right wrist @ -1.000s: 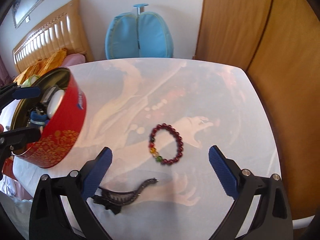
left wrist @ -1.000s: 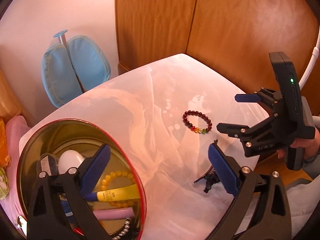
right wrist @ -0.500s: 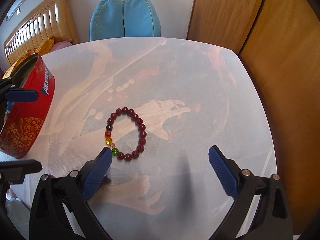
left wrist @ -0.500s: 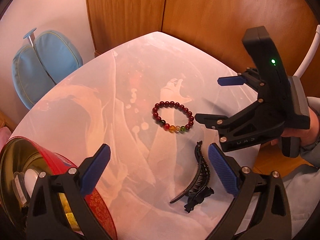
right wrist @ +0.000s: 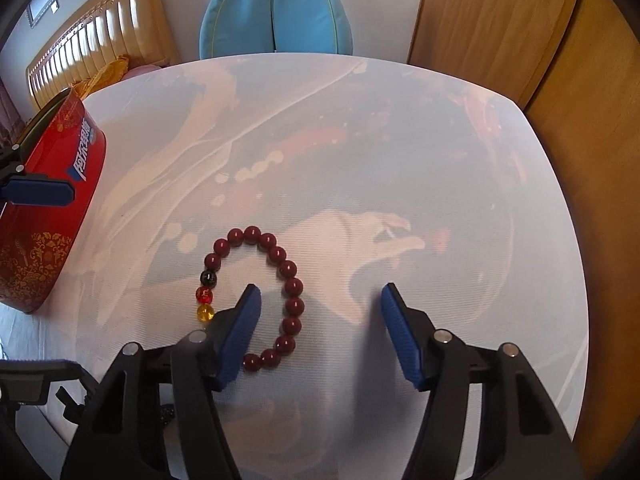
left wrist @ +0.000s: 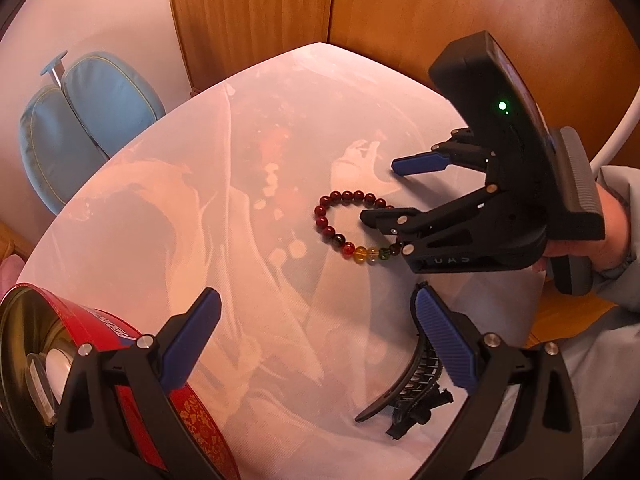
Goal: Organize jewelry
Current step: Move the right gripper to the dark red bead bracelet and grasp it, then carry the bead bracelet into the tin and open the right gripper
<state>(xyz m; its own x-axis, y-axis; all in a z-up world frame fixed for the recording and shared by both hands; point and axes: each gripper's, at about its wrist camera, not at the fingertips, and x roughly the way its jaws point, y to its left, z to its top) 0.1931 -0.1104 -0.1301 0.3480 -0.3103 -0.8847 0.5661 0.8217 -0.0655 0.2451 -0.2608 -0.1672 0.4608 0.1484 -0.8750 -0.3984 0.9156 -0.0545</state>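
my right gripper [right wrist: 320,328] is low over the table, its jaws partly open and holding nothing; one blue pad sits inside the loop of the beaded bracelet [right wrist: 276,256] and the other stands outside it, so the dark red side of the loop runs between them. the bracelet lies flat on the white patterned tablecloth [right wrist: 400,152], mostly dark red beads with a black, a red and a yellow one on its left. my left gripper [left wrist: 316,336] hangs wide open and empty above the near part of the table. beside it a black hair claw clip [left wrist: 408,396] lies on the cloth, and the red round tin [right wrist: 48,208], open and already holding things, stands at the left edge. my worry: if i close too high, the round beads may slip out from between the pads, or the loop may drag across the cloth and bunch it. carrying it by one strand, it could also swing and catch the tin's rim.
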